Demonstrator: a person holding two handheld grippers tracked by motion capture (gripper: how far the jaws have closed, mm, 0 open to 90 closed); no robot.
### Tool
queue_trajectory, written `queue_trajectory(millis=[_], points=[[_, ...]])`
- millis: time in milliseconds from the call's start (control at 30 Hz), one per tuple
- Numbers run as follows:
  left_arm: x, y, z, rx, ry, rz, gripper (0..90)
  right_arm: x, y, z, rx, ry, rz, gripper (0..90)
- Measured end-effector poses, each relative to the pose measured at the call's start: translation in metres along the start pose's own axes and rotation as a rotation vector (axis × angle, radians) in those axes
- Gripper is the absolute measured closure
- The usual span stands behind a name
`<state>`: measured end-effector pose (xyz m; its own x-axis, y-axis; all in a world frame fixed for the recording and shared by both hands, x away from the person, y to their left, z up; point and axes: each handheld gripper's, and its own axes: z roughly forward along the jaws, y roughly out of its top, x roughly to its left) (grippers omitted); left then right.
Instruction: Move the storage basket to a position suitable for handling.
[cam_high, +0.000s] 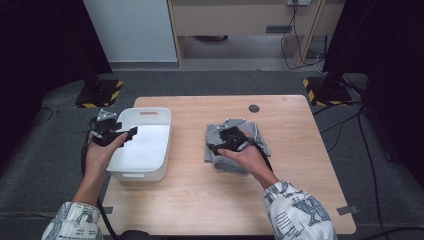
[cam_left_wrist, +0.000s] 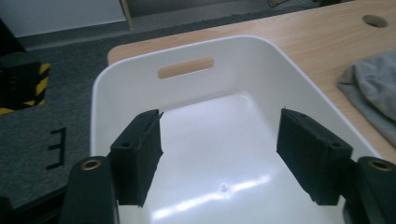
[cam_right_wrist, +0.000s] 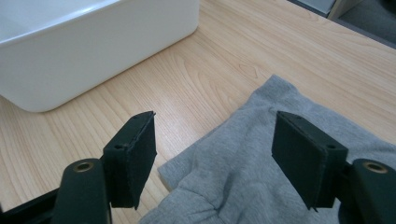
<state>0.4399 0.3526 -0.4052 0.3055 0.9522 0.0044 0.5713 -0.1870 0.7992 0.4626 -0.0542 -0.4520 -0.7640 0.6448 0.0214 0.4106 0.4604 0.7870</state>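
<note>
A folded grey cloth (cam_high: 256, 132) lies on the wooden table (cam_high: 210, 200), right of centre. My right gripper (cam_high: 214, 146) hovers just over the cloth's left part, open, its jaws pointing left toward the bin. In the right gripper view the right gripper (cam_right_wrist: 215, 116) straddles the grey cloth's (cam_right_wrist: 243, 158) edge with nothing pinched. A white plastic bin (cam_high: 150, 172) stands at the table's left edge. My left gripper (cam_high: 129, 135) is at the bin's left rim, open. In the left gripper view the left gripper (cam_left_wrist: 219, 116) looks into the bare bin (cam_left_wrist: 177, 49), with the grey cloth (cam_left_wrist: 373, 88) at far right.
A round cable hole (cam_high: 254, 108) sits in the table near its far edge. Yellow-and-black striped stand bases (cam_high: 100, 92) (cam_high: 327, 90) rest on the grey carpet beyond both far corners. Cables trail on the floor at right. The white bin's side wall (cam_right_wrist: 93, 42) fills the right gripper view's upper left.
</note>
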Motion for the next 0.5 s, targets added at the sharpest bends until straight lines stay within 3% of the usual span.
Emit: queue_trajectory(millis=[233,267,333,367,500], points=[[0.015,-0.008,0.0,0.012,0.012,-0.025,37.8,-0.007,-0.001,-0.004,-0.005,-0.021,0.001,39.6],[0.02,-0.011,0.0,0.012,0.021,-0.029,39.2,-0.009,-0.002,-0.005,-0.004,-0.025,0.005,43.9],[0.022,-0.012,-0.001,0.01,0.025,-0.032,39.9,-0.011,-0.002,-0.006,-0.004,-0.025,0.002,44.9],[0.027,-0.014,-0.003,0.003,0.036,-0.034,42.9,-0.012,-0.003,-0.007,-0.003,-0.018,0.001,51.1],[0.034,-0.019,-0.004,-0.003,0.047,-0.047,47.3,-0.012,-0.005,-0.008,-0.003,-0.007,-0.008,53.7]])
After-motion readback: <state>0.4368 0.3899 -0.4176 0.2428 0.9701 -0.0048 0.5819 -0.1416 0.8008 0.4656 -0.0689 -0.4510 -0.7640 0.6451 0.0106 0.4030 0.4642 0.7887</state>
